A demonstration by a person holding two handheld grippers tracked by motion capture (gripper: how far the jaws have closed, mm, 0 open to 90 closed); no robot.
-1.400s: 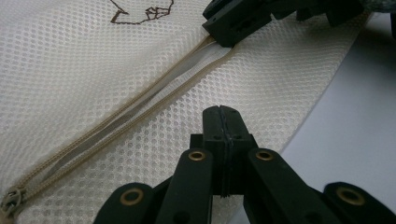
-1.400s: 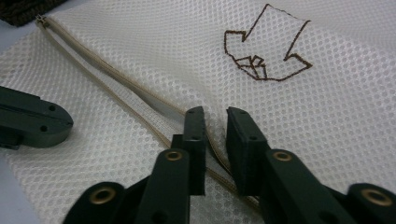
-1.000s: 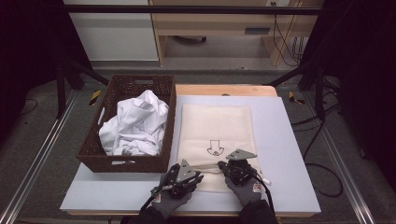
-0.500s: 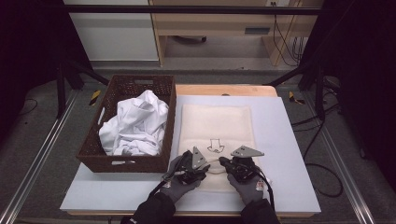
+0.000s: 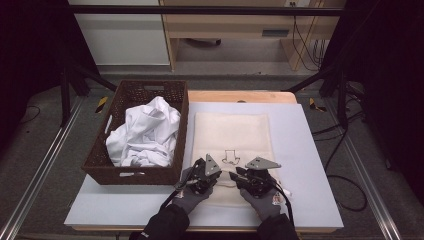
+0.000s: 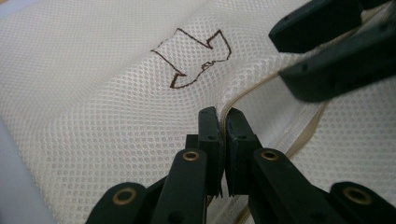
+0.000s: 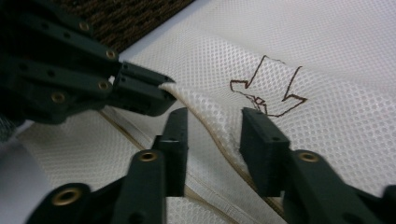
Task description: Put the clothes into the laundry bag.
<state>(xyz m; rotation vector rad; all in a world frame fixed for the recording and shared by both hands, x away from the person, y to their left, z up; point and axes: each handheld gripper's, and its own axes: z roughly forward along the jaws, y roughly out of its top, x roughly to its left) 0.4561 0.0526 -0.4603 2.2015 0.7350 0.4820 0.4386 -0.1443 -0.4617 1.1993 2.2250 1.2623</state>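
Note:
A cream mesh bag (image 5: 232,132) lies flat on the table, with a brown arrow outline (image 5: 230,156) drawn near its zipper end. My left gripper (image 5: 221,173) is shut on a raised fold of the mesh (image 6: 93,93) beside the zipper seam, its jaws (image 6: 223,121) pressed together. My right gripper (image 5: 236,175) faces it from the right. Its jaws have just been opening and now stand apart (image 7: 212,123), with a ridge of mesh and the zipper seam between them, untouched by the pads. The left gripper's tips (image 7: 163,91) pinch the fabric just beyond.
A dark wicker basket (image 5: 100,165) holding crumpled white cloth (image 5: 145,132) stands left of the bag, close to my left hand. The pale table top (image 5: 305,150) extends to the right of the bag. A floor and desk legs lie beyond the far edge.
My left gripper has moved away from the near edge and to the right, closer to the right gripper. The right hand has stayed where it was.

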